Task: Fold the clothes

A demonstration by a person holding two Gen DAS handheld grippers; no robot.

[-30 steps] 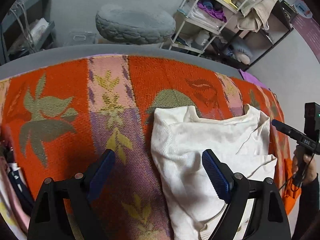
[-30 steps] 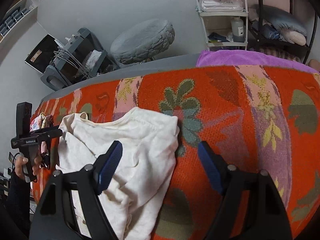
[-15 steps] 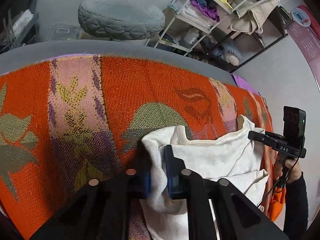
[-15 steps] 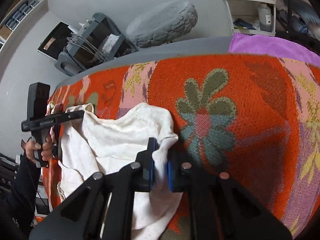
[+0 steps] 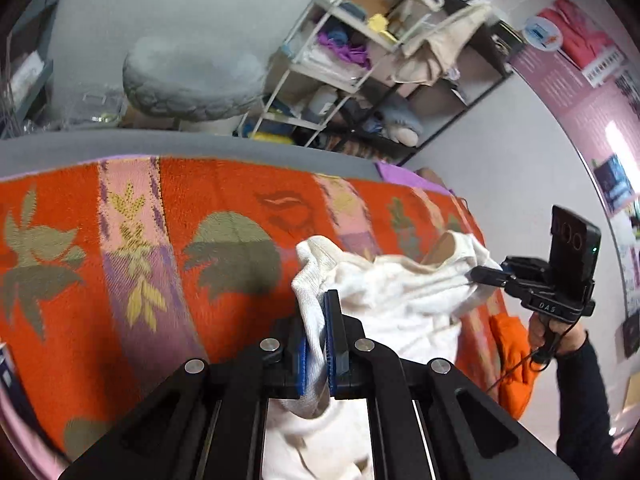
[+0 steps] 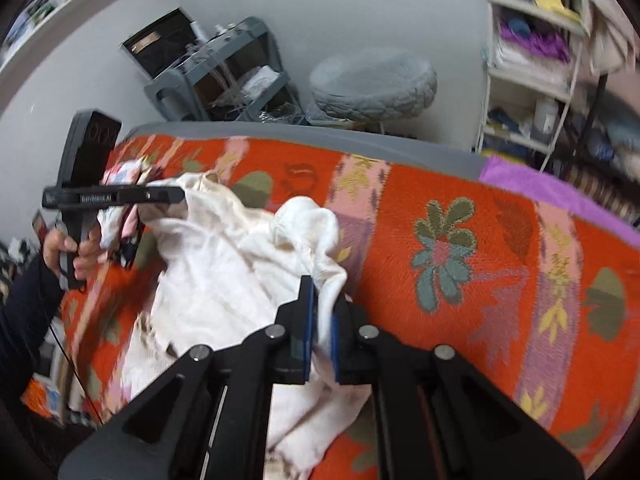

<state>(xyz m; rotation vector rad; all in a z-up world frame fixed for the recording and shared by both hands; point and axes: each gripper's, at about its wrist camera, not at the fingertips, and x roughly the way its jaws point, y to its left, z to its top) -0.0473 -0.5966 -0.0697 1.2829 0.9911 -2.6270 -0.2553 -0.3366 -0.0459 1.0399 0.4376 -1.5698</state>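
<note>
Left gripper [image 5: 317, 344]: pressed together on a fold of the shirt [image 5: 384, 300]; blue pads clamp the knit edge, cloth bulging above and hanging below the tips.
Right gripper [image 6: 320, 330]: likewise closed, pinching another bunched edge of the shirt [image 6: 224, 276]; fabric squeezed between the blue pads.
Left gripper, seen from the right wrist [image 6: 168, 195]: tip buried in the shirt's far corner, near the collar; gripped by a hand [image 6: 64, 252] in a dark sleeve.
Right gripper, seen from the left wrist [image 5: 486, 274]: tip at the shirt's opposite corner, cloth pulled up toward it; held by a hand [image 5: 548, 332]; opening width not readable here.
Shirt: cream-white knit, crumpled, raised at both pinched corners and sagging between them; lower part resting on the blanket [image 5: 120, 240].
Blanket: orange-red with leaf and flower pattern and pink-purple stripes [image 6: 460, 264], spread under the shirt.
Beside the shirt: small pile of patterned cloth [image 6: 124, 176] at the blanket's edge, behind the left gripper.
Background: grey cushion [image 5: 192, 80], shelves [image 5: 360, 40] with folded items, purple cloth [image 6: 540, 184] at the blanket's far edge.
</note>
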